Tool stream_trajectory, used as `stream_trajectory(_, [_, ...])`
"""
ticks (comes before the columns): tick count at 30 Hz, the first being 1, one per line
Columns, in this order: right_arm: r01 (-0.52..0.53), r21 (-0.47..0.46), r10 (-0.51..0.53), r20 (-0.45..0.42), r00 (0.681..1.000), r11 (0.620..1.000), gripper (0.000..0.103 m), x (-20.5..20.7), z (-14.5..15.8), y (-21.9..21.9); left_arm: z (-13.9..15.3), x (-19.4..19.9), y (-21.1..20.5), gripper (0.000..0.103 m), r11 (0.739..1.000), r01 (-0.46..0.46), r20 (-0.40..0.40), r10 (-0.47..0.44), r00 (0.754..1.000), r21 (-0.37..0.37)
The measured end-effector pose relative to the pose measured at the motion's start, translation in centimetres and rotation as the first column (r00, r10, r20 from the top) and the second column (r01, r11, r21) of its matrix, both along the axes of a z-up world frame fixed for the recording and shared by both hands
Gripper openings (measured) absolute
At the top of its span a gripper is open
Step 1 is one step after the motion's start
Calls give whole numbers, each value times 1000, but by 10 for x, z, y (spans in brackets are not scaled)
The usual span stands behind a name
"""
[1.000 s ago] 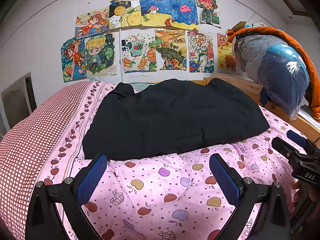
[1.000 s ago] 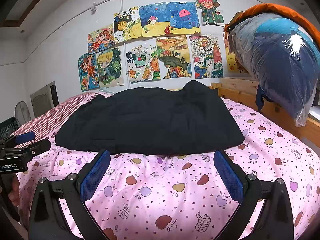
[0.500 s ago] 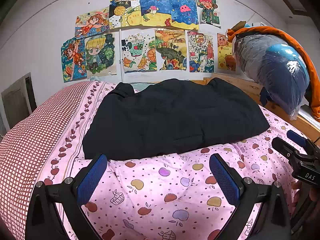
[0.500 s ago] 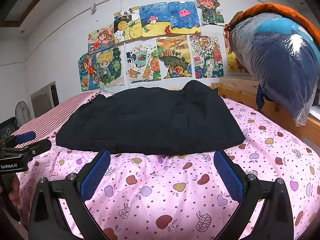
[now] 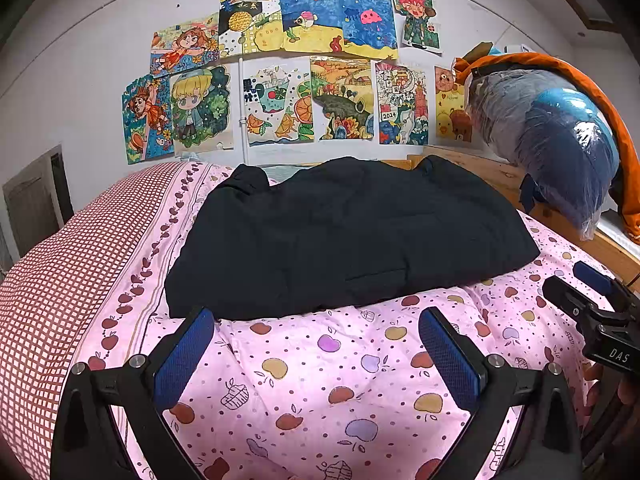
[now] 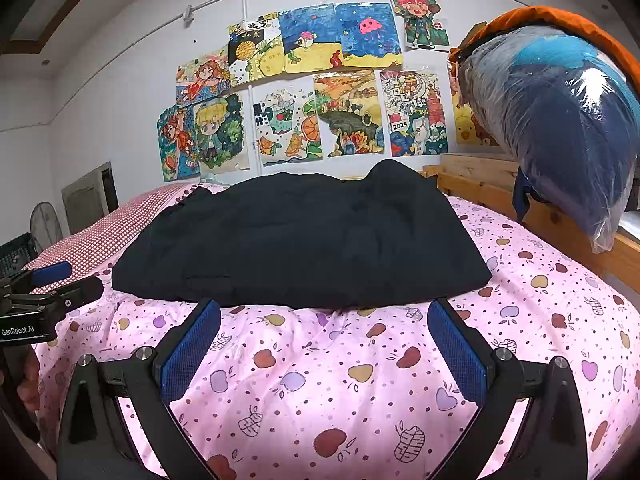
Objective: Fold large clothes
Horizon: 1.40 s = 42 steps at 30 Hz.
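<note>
**Both grippers poised at the near hem, nothing gripped**

A black garment (image 5: 344,236) lies spread flat on the pink quilt (image 5: 340,364), its near edge just beyond both sets of fingertips. The left gripper (image 5: 320,354) has its jaws spread wide and empty over the quilt; the right gripper (image 6: 326,354) is the same, jaws apart, pinching nothing. Each one shows at the edge of the other's view, side by side.

By my reading the garment is laid out (whether already folded once, I cannot tell) and the step in hand is the approach to the near hem. The next move calls for both grippers to go forward and down, each closing on the hem near its own corner, taking cloth without catching the quilt beneath.

Readable writing: "GenRobot.AI" on the left gripper's body in the right view, "DAS" on the right gripper's body in the left view, and "2024" on one wall drawing (image 6: 412,114).
</note>
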State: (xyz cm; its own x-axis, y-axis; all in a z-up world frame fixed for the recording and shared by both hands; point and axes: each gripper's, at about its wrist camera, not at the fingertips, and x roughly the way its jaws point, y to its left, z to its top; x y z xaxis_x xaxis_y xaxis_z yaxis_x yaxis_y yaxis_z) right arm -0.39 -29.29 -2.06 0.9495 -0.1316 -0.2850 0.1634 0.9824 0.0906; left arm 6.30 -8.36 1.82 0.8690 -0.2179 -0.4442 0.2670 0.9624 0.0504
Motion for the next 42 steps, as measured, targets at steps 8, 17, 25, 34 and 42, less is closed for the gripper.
stream_trajectory(8, [0,0,0,0,1000,1000,101,0,0,1,0,0,-1,103,1000,-1,-5,1,1000,2])
stream_trajectory(17, [1,0,-1,-1,1000,1000,101,0,0,0,4,3,-3,103,999,-29,-3,29,1000,20])
stream_trajectory(25, [-9,-3,8,-10,1000,1000,101,2,-4,4,5,3,-1,103,999,-49,9,49,999,22])
stream_trajectory(34, [-9,0,9,-15,1000,1000,101,3,-6,5,1,4,-2,103,998,-52,1,52,999,39])
stream_trajectory(42, [-10,-2,10,-19,1000,1000,101,3,-7,6,0,5,1,103,997,-60,0,60,998,44])
